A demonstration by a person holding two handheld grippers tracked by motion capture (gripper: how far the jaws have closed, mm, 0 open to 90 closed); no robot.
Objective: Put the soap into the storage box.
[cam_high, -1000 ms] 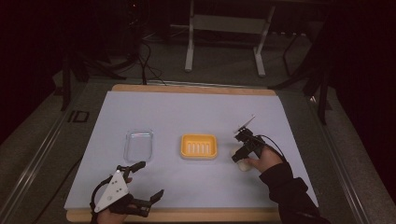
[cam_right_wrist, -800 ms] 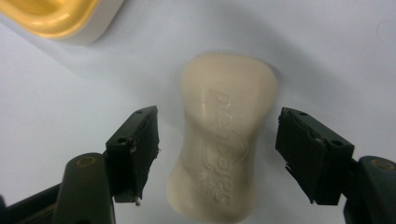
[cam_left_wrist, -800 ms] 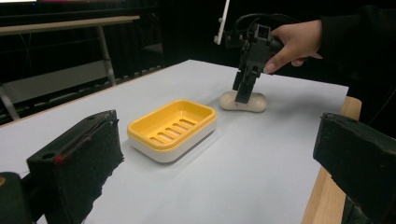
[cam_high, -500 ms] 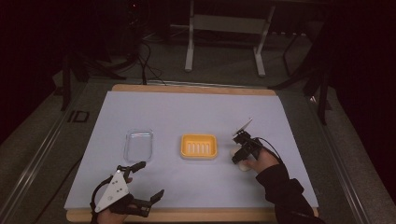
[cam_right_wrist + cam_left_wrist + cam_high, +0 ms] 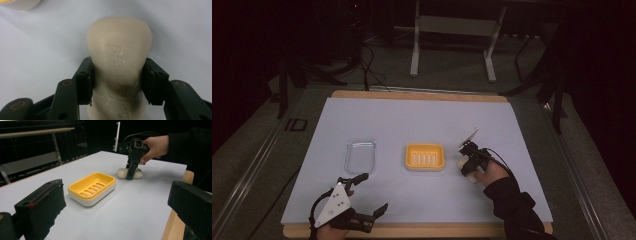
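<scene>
Lid (image 5: 361, 155) left on tabletop (image 5: 422, 115), dish (image 5: 425, 157) at centre, soap (image 5: 465, 164) just right of dish, between right gripper (image 5: 467, 165) jaws

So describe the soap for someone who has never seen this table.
On the white mat, find the yellow dish in the middle. Just right of it lies the soap, a cream oval bar on the mat, clamped in the right tool. It is the one pale, rounded solid; the clear tray sits left.

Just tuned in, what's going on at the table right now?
The person's right gripper has just been closing, and its jaws now clamp a cream bar of soap lying on the table, right of the yellow soap dish. The left gripper sits open near the front edge, holding nothing. A clear lid lies left of the dish.
</scene>
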